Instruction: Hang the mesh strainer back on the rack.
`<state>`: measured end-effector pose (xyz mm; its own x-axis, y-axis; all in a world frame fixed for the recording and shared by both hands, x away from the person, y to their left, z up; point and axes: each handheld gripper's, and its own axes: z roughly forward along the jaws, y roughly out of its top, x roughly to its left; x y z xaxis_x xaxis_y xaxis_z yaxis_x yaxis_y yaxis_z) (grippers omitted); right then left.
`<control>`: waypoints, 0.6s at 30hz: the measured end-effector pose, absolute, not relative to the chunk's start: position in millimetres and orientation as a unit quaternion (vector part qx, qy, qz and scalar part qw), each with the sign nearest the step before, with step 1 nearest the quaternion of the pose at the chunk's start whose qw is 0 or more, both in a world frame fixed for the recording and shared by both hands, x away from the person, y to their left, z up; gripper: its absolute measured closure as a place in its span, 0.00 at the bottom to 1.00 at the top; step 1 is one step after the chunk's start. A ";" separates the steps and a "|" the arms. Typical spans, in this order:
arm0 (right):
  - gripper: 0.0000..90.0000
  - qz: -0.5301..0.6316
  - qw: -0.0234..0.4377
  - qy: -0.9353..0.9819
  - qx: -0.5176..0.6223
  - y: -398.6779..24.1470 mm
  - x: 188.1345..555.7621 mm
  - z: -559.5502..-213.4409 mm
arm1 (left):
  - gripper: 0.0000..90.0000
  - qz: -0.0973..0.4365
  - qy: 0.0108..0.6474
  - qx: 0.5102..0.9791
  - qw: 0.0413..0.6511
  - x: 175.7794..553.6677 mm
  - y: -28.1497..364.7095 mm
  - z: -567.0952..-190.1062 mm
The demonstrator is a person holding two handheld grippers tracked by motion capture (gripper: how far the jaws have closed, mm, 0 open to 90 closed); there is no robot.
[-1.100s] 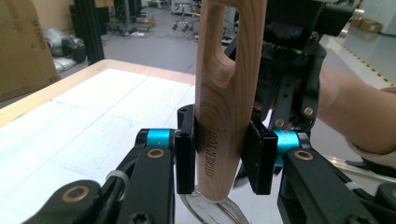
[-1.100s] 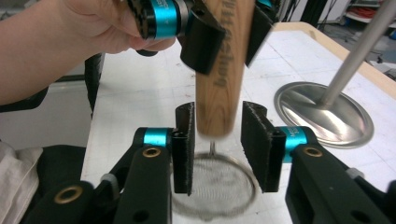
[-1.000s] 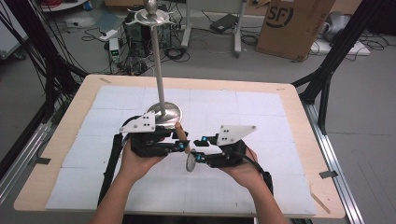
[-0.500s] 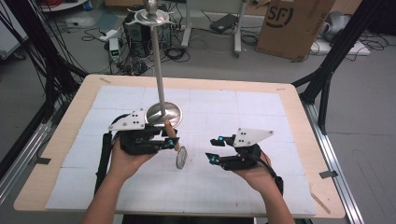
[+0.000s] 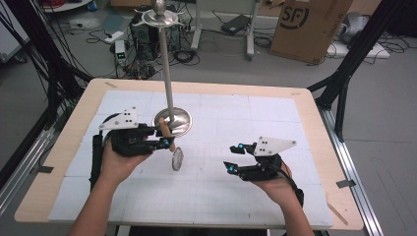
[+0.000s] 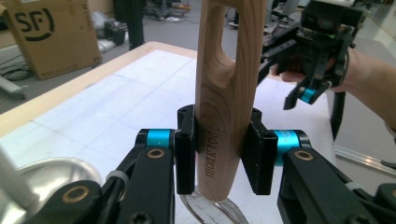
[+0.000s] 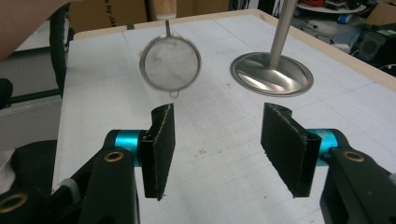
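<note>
A small metal strainer (image 5: 177, 158) (image 7: 171, 63) with a wooden handle (image 6: 223, 93) hangs mesh-down just above the white mat. My left gripper (image 5: 167, 139) (image 6: 223, 149) is shut on that handle, close to the round base (image 5: 173, 121) (image 7: 272, 73) of a tall metal stand. The stand's pole (image 5: 167, 73) rises to a hooked top (image 5: 158, 14). My right gripper (image 5: 231, 157) (image 7: 224, 149) is open over the mat to the right of the strainer, with nothing between its pads. The strainer's rim is partly hidden in the left gripper view.
A white mat (image 5: 255, 123) covers the wooden table (image 5: 314, 123). Beyond the far edge are a cardboard box (image 5: 305, 24), cables and equipment on the floor. Black frame legs (image 5: 344, 73) stand at the right and left corners.
The two grippers were together at the strainer. The right one has let go, opened and drawn back to the right. The left one has carried the strainer slightly left.
</note>
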<state>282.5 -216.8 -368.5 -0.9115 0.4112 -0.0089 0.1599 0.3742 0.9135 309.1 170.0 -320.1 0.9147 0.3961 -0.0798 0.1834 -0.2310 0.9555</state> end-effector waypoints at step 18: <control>0.46 0.532 0.120 0.818 0.182 -224.7 280.5 -378.8 | 0.77 0.100 0.236 0.766 0.589 338.6 216.5 -274.7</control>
<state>280.5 -224.7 -378.8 -0.9054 0.4246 -0.0025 0.1700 0.3679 0.9142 338.6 216.5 -274.7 0.8681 0.4804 -0.1248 0.2437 -0.1936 0.9503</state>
